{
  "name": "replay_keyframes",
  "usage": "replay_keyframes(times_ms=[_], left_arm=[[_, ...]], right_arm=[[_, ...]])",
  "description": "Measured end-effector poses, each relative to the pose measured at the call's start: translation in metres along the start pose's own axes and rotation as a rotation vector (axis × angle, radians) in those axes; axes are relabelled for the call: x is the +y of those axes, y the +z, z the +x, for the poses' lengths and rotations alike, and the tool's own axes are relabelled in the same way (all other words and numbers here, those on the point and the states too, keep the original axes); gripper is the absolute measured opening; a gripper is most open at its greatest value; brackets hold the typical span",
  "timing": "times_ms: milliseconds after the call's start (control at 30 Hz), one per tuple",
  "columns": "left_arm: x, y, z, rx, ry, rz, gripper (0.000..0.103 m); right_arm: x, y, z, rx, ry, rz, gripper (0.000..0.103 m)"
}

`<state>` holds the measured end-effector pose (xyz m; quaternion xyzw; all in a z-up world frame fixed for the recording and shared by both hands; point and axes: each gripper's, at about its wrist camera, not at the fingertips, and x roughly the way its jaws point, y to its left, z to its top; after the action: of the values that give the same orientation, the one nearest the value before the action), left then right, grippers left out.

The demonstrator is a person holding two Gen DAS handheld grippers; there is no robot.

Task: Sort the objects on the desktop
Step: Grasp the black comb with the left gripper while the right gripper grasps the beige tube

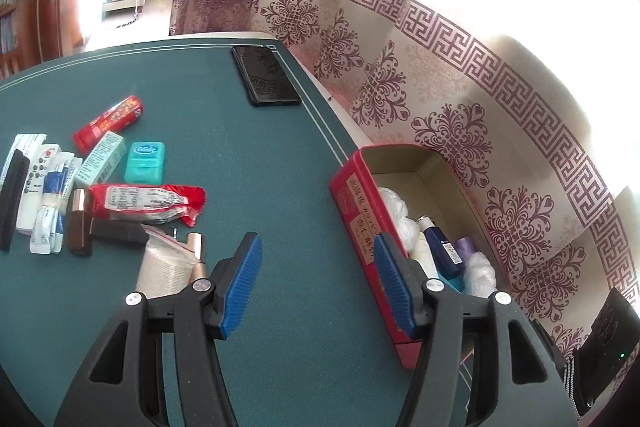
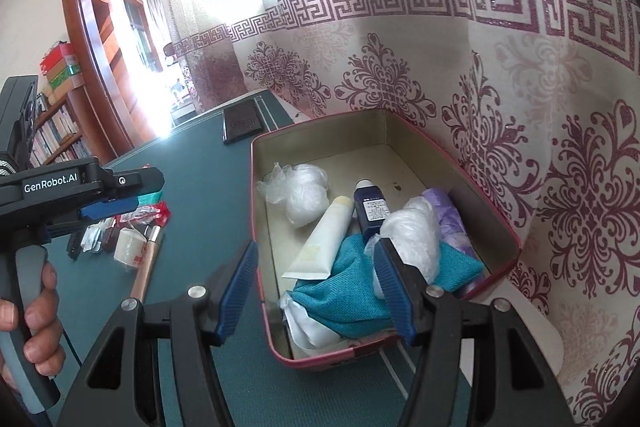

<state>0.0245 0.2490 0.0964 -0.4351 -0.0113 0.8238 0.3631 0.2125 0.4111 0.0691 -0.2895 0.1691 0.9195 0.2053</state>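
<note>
Both grippers wide open, nothing held. My right gripper point(image 2: 316, 291) hangs over the near end of the red tin point(image 2: 496, 223), lower centre of its view, so drops land inside; teal cloth point(image 2: 344, 279), cream tube point(image 2: 320, 243) and blue bottle point(image 2: 370, 209) already lie in it. My left gripper point(image 1: 318, 281), bottom centre, faces green table point(image 1: 280, 155) beside the tin. Unsorted pile at mid-left: cotton pads bag point(image 1: 166, 267), red packet point(image 1: 144, 201), floss box point(image 1: 145, 163). Black case point(image 1: 265, 75) upper centre, far corner.
</note>
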Motion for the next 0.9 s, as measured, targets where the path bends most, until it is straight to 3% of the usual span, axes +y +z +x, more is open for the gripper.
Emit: replay_keyframes(times_ms=[200,500,700,900], left_arm=[[0.055,0.007,-0.030,-0.049,0.078,-0.064,0.062],[0.152,0.012,-0.072,-0.114,0.296,-0.137,0.062],[0.204,0.016,-0.066,-0.094,0.399,-0.185,0.062],[0.217,0.014,-0.048,-0.072,0.454,-0.145,0.062]], right_arm=[[0.037,0.001,0.001,0.004,0.033,-0.071,0.065],[0.085,-0.007,0.015,0.066,0.102,-0.131,0.069],[0.112,-0.018,0.023,0.114,0.131,-0.178,0.069],[0.132,-0.026,0.032,0.155,0.153,-0.210,0.069]])
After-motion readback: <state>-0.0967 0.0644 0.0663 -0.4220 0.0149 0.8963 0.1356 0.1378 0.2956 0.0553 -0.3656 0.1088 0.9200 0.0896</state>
